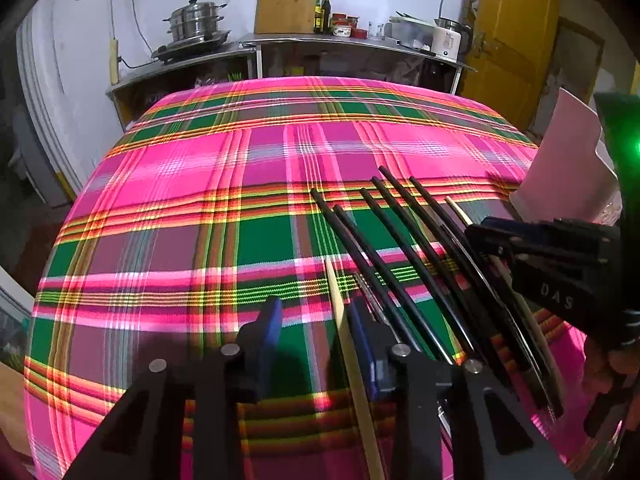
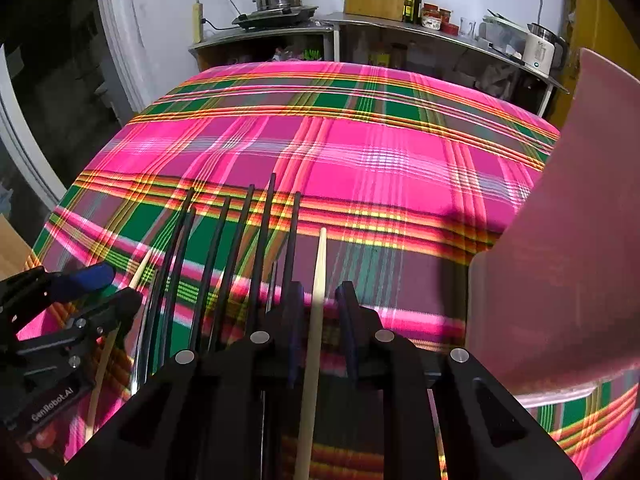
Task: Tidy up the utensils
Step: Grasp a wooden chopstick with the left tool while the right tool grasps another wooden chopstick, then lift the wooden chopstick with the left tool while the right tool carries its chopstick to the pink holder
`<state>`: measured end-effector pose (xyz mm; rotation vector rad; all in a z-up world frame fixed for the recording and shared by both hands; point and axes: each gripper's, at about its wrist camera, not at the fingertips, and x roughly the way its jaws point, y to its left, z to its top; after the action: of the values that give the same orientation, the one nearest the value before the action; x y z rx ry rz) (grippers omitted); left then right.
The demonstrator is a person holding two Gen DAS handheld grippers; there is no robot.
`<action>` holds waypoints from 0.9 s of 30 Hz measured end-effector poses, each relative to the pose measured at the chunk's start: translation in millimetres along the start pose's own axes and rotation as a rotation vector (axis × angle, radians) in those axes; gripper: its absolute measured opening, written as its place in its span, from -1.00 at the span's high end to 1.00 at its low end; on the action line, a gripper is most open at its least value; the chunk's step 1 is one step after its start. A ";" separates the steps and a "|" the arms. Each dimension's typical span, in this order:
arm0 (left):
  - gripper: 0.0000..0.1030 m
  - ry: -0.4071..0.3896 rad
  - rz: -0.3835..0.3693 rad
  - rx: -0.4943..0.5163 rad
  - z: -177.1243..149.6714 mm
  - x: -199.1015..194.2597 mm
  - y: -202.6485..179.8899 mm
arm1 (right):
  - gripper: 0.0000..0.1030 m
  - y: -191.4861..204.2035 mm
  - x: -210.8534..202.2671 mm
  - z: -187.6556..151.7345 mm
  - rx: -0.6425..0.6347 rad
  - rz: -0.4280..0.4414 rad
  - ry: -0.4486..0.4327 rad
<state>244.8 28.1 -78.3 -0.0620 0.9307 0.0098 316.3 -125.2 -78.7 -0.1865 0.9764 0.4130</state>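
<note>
Left wrist view first, and we read across from the left: plaid cloth (image 1: 180, 200) covers the bench, pink and green. Our left claw (image 1: 316, 320) stands low in the middle with a pale wooden chopstick (image 1: 340, 312) between its blue pads (image 1: 272, 320); the chopstick lies against the right pad, with a clear gap to the left one, so we call the jaws narrowly apart and not clamped. Just right of it, a fan of black chopsticks (image 1: 384, 248) lies on the cloth, tips pointing away. Further right our right claw (image 1: 492, 240) reaches in over that bundle, and a pink cutting board (image 1: 560, 168) stands at the edge.

Over to the right wrist view: the left claw (image 2: 116, 284) shows at the far left, the black chopsticks (image 2: 240, 248) next, then our right claw (image 2: 320, 304) with a second pale chopstick (image 2: 318, 300) between its pads, gaps on both sides, jaws narrow. The pink board (image 2: 560, 260) fills the right side.
</note>
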 end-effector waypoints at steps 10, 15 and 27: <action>0.86 0.018 -0.021 0.003 10.6 4.9 -0.2 | 0.86 -0.1 4.1 9.9 0.011 0.031 0.013; 0.90 0.014 -0.047 -0.008 11.1 -1.0 1.4 | 0.87 0.1 -5.9 10.2 0.021 0.043 -0.002; 0.90 -0.077 -0.090 -0.014 25.4 -56.8 6.8 | 0.87 1.3 -63.4 17.6 0.040 0.070 -0.099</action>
<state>231.0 37.4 -18.0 -0.1154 0.8505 -0.0645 298.2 -134.3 -16.1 -0.0955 0.8948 0.4623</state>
